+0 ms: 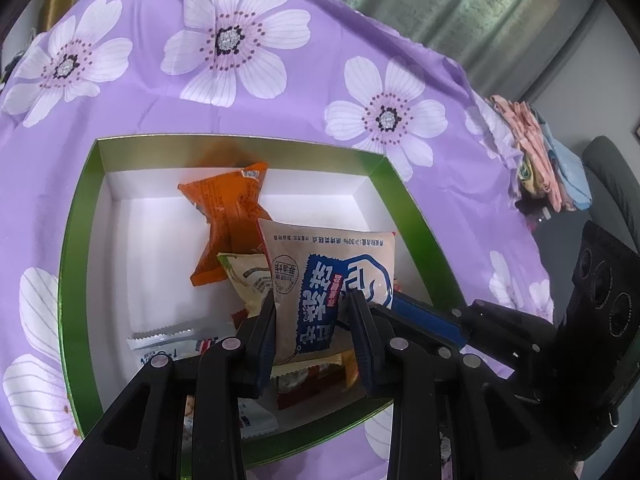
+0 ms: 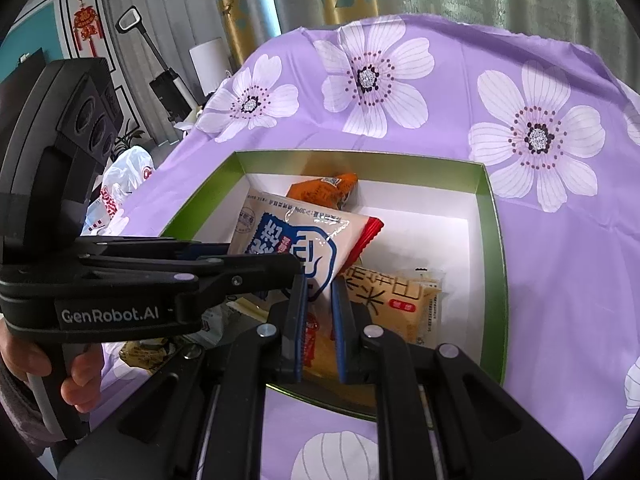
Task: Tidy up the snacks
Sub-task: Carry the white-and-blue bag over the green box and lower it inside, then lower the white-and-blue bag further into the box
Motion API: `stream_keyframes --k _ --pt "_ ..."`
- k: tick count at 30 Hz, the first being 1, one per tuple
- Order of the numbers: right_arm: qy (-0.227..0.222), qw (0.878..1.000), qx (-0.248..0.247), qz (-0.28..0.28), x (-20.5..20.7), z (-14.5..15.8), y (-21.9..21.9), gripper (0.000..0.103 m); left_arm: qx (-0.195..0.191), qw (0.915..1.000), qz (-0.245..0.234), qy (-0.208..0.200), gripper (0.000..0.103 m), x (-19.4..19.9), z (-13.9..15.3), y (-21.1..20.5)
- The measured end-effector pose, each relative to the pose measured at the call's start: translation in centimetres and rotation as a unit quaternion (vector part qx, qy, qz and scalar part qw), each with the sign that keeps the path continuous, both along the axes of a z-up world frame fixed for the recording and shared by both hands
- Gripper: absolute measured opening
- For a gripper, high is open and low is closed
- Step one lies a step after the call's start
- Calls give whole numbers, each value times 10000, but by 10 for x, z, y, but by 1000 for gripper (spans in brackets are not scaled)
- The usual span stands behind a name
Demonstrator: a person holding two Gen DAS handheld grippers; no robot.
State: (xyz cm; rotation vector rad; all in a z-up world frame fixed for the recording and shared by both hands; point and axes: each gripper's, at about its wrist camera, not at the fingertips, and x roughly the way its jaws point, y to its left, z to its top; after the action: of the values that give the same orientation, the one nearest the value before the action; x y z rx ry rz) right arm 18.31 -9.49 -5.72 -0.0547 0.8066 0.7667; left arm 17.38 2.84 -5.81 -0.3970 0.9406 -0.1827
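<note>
Over green box [image 1: 76,248], left gripper [image 1: 314,316] clamps blue-white packet [image 1: 332,276]; "GenRobot.AI" on housing; right gripper [image 2: 320,304] fingers slightly apart

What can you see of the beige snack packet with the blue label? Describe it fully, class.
The beige packet is a glossy plastic pouch with a blue-and-white label, printed text and a sealed flat top edge. The left gripper clamps its lower part, holding it upright and tilted above the green-rimmed box, over other snacks. The right gripper is close beside it.

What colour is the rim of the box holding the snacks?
Green. The box rim shows best in the right wrist view; its inside is white.
</note>
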Motion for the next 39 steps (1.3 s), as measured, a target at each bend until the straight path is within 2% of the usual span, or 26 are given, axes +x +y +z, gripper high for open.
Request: stream_keyframes --k 14,39 --pt "183 9998 -113 36 8 -4 5 13 95 9998 2 183 32 8 -3 0" --pt "440 9986 -268 69 18 -7 9 13 535 9980 -40 328 32 15 -4 -7"
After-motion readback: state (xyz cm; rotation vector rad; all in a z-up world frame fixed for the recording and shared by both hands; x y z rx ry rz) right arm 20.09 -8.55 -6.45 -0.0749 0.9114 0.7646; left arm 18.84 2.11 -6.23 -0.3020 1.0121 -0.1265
